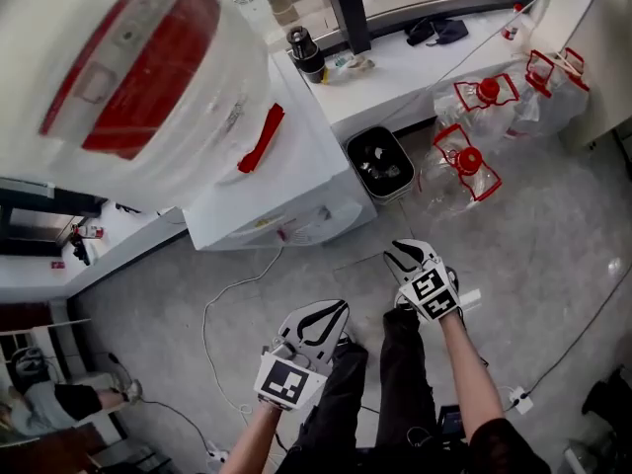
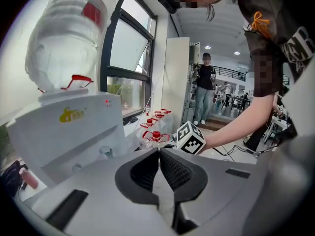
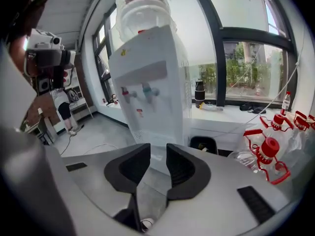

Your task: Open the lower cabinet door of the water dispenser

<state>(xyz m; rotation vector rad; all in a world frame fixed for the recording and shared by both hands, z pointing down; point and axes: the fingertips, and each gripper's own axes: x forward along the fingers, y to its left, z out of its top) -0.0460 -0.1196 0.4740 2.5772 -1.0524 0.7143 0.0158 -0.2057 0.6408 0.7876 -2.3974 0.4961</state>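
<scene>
White water dispenser (image 3: 152,77) topped by bottle (image 3: 142,6), left gripper (image 2: 159,151) fingers together, right gripper (image 3: 158,150) fingers apart

Water dispenser (image 1: 286,181) body: white moulded plastic, smooth, low sheen. Big bottle (image 1: 118,57) on top: translucent plastic, ribbed wall, glossy red label. Empty bottles (image 1: 464,166) at 2 o'clock in the head view: clear thin plastic, crinkly, with red plastic caps and handles. Bin (image 1: 380,161) at 1 o'clock: black plastic, shiny rim. Floor (image 1: 553,255): grey, mottled, polished (stone or vinyl, can't tell). Left gripper (image 2: 159,150) and right gripper (image 3: 157,149) shells: pale smooth matt plastic. Pads (image 2: 174,171): black, ribbed, rubbery-looking. Trousers (image 1: 405,363): dark matt cloth.
</scene>
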